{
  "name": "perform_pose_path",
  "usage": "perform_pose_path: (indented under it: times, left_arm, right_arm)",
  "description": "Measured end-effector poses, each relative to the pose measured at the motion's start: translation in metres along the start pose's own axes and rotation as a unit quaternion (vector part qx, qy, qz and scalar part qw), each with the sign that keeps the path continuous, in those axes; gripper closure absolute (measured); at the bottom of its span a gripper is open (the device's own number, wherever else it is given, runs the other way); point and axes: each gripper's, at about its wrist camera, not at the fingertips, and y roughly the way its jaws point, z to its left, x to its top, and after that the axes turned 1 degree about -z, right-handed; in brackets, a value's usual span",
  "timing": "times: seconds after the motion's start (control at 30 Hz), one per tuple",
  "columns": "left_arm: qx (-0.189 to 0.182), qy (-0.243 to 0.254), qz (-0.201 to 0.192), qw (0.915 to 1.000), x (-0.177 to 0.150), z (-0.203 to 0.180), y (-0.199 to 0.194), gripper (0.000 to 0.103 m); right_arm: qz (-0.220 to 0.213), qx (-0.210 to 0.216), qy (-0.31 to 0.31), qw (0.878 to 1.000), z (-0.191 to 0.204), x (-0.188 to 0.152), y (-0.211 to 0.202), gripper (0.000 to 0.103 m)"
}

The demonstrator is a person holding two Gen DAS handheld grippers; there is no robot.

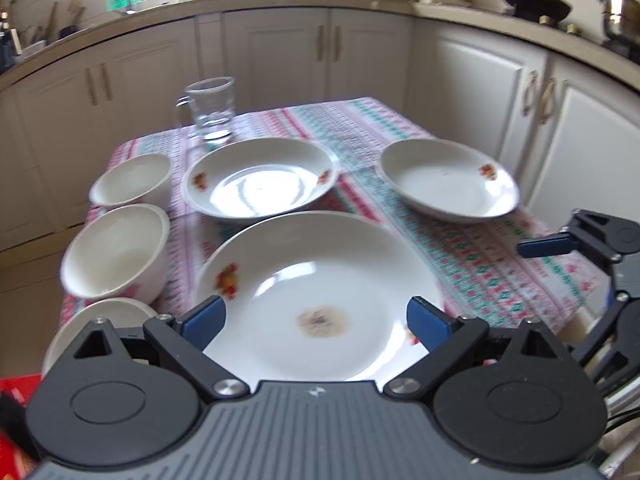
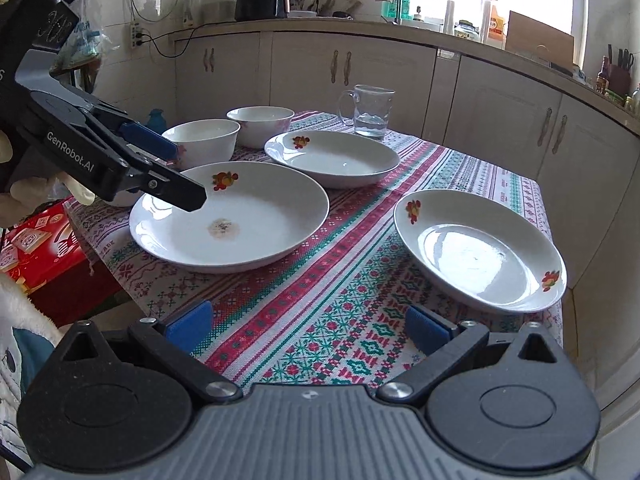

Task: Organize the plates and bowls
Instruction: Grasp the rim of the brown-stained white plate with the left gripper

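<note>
Three white plates with flower prints lie on the patterned tablecloth [image 2: 320, 300]: a stained plate [image 1: 320, 264] [image 2: 240, 220] nearest, a second plate [image 1: 260, 178] [image 2: 336, 160] behind it, and a third plate [image 1: 448, 180] [image 2: 480, 252] off to the right. Two white bowls [image 1: 132, 180] [image 1: 116, 252] stand at the left; the right wrist view shows them as one bowl [image 2: 204, 140] and another bowl [image 2: 264, 120]. My left gripper [image 1: 316, 318] [image 2: 180, 172] is open above the stained plate's near rim, with nothing pressed between its pads. My right gripper [image 2: 308, 328] hangs open over bare cloth.
A glass mug [image 1: 212, 108] [image 2: 370, 110] with a little water stands at the table's far side. Another white dish [image 1: 100, 316] peeks out at the lower left, partly hidden. A red box [image 2: 44, 240] sits below the table's left edge. White kitchen cabinets [image 1: 280, 52] surround the table.
</note>
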Motion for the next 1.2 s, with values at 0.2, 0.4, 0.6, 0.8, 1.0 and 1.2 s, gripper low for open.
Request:
perform_pose_path:
  times: [0.2,0.4,0.6,0.8,1.0,1.2]
  left_arm:
    - [-0.013,-0.021,-0.006,0.9997,-0.010,0.015,-0.007,0.006]
    - [-0.007,-0.039,-0.013,0.9991,-0.013,0.031,-0.007,0.006]
    - [-0.004,-0.055,-0.012,0.9984,-0.014,0.047,-0.006,0.006]
    - [-0.007,-0.053,-0.014,0.9985,-0.012,0.055,-0.004,0.006]
    - [-0.027,-0.051,-0.010,0.9983,-0.004,0.061,-0.001,0.006]
    - [-0.042,-0.031,0.004,0.9986,0.005,0.062,0.007,0.006]
  right_arm:
    - [0.011,0.016,0.008,1.000,0.011,0.000,0.011,0.000]
    - [0.017,0.033,-0.002,0.999,0.021,0.000,0.025,0.000]
    - [0.022,0.049,-0.013,0.998,0.029,0.006,0.041,0.000]
    - [0.034,0.059,-0.023,0.997,0.035,0.009,0.053,0.000]
    - [0.027,0.068,-0.026,0.997,0.034,0.008,0.055,0.000]
    - [0.014,0.077,-0.033,0.996,0.033,0.006,0.057,0.000]
